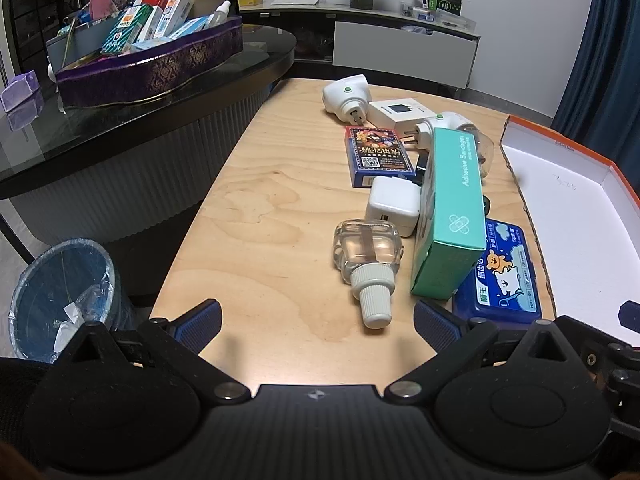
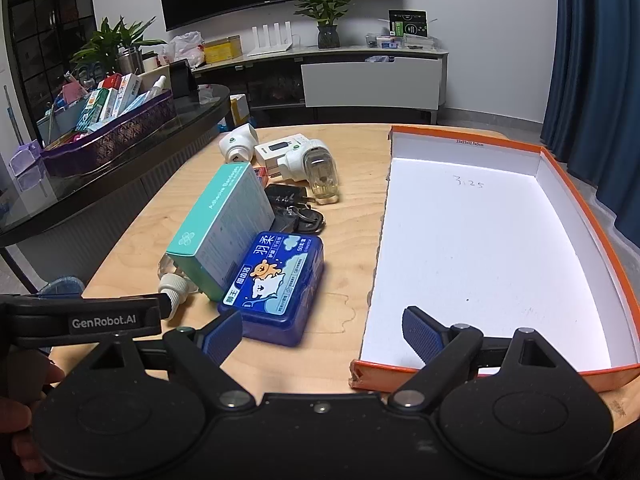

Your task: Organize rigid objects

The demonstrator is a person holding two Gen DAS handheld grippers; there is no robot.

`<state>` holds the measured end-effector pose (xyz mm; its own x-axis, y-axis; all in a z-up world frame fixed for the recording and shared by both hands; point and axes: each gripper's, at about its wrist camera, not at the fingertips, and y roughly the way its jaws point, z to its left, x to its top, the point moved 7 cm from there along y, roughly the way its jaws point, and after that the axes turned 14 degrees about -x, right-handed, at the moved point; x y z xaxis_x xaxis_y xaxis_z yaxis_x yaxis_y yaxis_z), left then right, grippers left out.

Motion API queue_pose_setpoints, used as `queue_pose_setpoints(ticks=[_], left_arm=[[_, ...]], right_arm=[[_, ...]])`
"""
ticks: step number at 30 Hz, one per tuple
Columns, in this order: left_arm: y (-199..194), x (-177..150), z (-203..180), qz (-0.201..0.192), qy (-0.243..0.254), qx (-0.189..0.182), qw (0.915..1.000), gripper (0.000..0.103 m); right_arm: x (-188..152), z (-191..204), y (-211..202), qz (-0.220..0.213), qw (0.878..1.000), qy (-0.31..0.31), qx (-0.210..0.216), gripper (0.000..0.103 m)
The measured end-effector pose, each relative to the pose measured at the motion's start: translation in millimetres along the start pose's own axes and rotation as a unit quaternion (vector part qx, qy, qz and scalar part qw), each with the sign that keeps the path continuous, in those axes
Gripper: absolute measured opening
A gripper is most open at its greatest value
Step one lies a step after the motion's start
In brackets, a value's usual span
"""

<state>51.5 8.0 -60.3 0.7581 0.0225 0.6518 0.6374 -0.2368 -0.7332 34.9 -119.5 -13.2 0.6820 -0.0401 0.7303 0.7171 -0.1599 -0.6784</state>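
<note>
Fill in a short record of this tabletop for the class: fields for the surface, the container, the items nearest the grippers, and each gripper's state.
Surface: wooden table
Container: orange box, white inside, nothing in it
Nearest left gripper: clear bottle lying on its side
Nearest right gripper: blue case, with the teal bandage box leaning by it
Left gripper: open, holding nothing
Right gripper: open, holding nothing

Blue bin [image 1: 64, 296] beside the table — router [image 2: 270, 42], plant [image 2: 326, 12] behind.
</note>
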Motion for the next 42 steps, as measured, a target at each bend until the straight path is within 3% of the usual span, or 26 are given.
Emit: queue_pose_setpoints(ticks=[16, 21, 28, 35, 39, 42], left_arm=[[2.1, 5.0, 0.5, -0.031, -0.002, -0.009, 0.9995, 0.103], [4.8, 4.4, 2.0, -0.025, -0.007, -0.010, 0.9996, 0.103], [20.3, 22.1, 7.7, -0.048, -0.020, -0.025, 0.9983, 0.103], [40.8, 36.9, 3.2, -0.048, 0.015, -0.016, 0.9986, 0.103], [50.5, 37.4, 1.4, -0.040, 0.018, -0.030, 0.9986, 0.084], [47.7, 34.5, -5.3, -0.045, 0.048, -0.028, 0.9974, 0.053]], right_arm=[[-1.5, -0.8, 2.4, -0.006, 1.000, -0.008, -0.005, 0.102], [-2.8, -0.7, 4.1, -0.005, 1.000, -0.011, -0.005, 0.102], [-0.5, -1.3, 3.0, -0.016, 0.999, -0.037, -0.023, 0.102], [2.1, -1.3, 9.0, -0.016, 0.999, -0.029, -0.016, 0.102], [6.0, -3.1, 15.9, -0.013, 1.000, -0.018, -0.015, 0.102], [9.7, -3.7, 22.8, 0.001, 1.000, -0.011, -0.009, 0.102]])
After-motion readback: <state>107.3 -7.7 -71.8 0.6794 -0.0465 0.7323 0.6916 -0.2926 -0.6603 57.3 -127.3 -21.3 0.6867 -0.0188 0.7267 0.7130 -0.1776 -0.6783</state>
